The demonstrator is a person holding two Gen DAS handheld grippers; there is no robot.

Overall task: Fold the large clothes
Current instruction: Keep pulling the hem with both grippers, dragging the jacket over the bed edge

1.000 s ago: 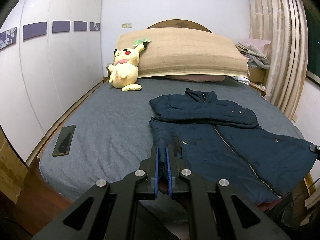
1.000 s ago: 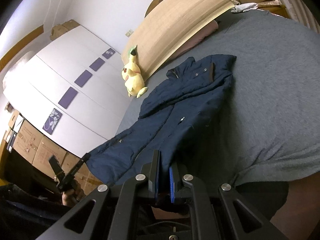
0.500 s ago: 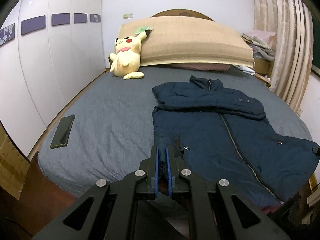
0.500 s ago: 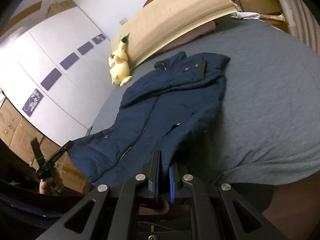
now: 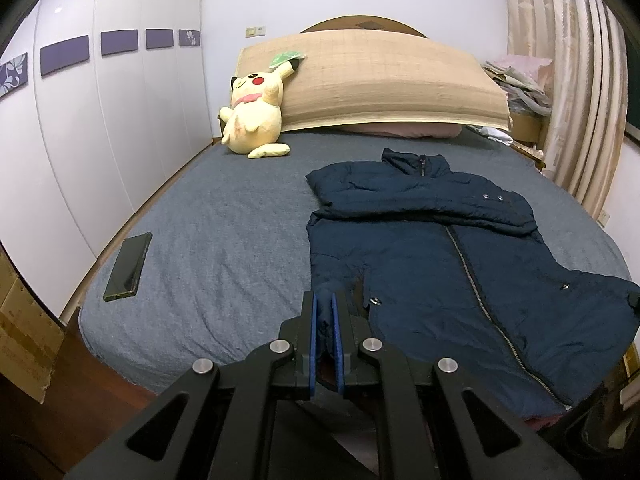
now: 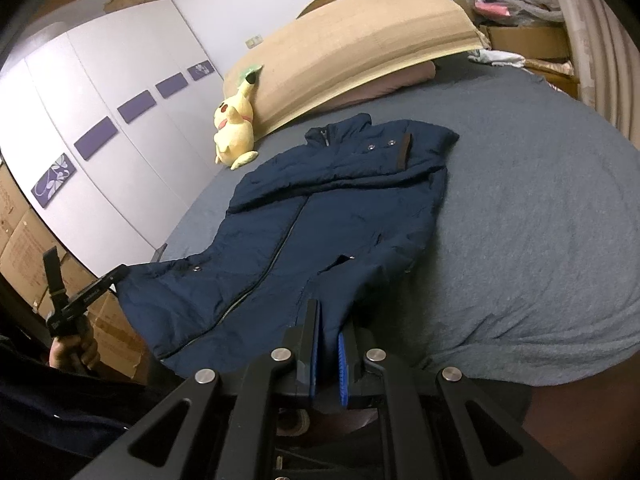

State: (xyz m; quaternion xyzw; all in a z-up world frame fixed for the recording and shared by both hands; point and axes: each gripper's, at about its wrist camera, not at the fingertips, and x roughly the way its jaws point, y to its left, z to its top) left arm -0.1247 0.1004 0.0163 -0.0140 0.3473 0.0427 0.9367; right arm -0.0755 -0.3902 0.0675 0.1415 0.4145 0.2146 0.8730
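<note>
Navy jacket (image 5: 432, 264) sleeves already folded across; both grippers' fingers (image 5: 325, 316) (image 6: 329, 332) pinch its hem on the bed (image 5: 224, 240), bottom fold not yet made.

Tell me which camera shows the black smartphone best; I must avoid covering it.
The left wrist view: the black smartphone lies whole on the grey bedsheet. In the right wrist view only a dark corner shows beyond the jacket.

jacket (image 5: 420, 256): quilted matt cloth, metal zip | bedsheet (image 5: 224, 240): rough grey cloth | phone (image 5: 128, 266): glossy
</note>
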